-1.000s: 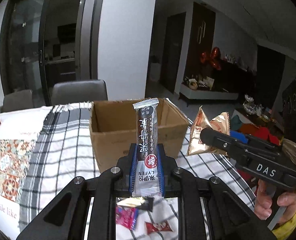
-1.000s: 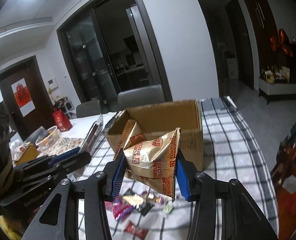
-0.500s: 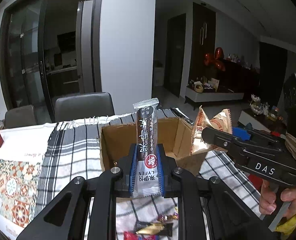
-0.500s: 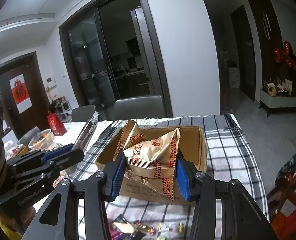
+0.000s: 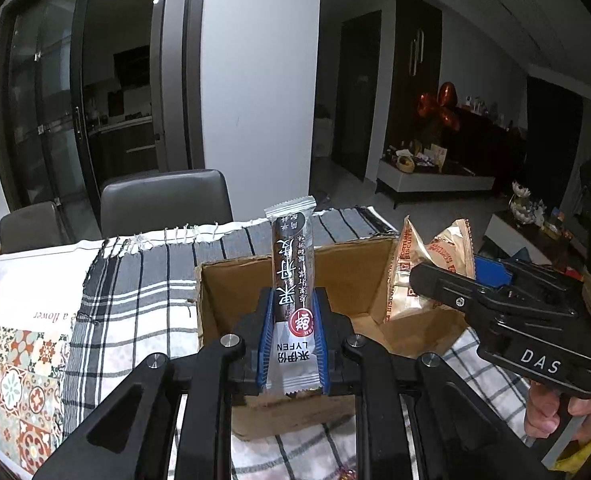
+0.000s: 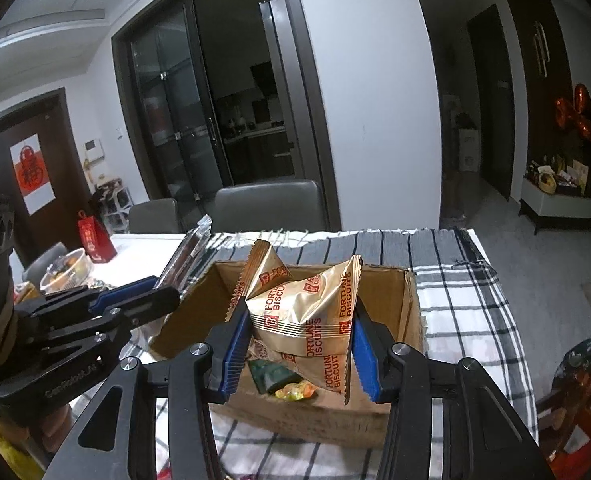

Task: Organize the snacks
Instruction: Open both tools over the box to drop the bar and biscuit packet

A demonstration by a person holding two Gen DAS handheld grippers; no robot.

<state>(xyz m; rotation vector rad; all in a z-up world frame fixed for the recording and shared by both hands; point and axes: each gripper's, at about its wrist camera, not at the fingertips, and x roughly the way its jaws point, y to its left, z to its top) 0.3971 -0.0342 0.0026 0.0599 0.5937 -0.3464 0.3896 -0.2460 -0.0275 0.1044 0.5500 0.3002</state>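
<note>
Left wrist view: the snack bar (image 5: 292, 280) stands upright, its lower part clamped between the blue pads of my left claw (image 5: 291, 344), which is nearly closed around the thin wrapper. It hangs over the near wall of the open box (image 5: 231, 288) on the checked cloth (image 5: 135, 280). My right claw (image 6: 295, 344) sits part open, its pads pressing both sides of the gold biscuit bag (image 6: 307, 312), held above the box interior. Loose sweets (image 6: 295, 392) lie on the box floor beneath the bag. A grey chair (image 5: 163, 200) stands behind the table.
</note>
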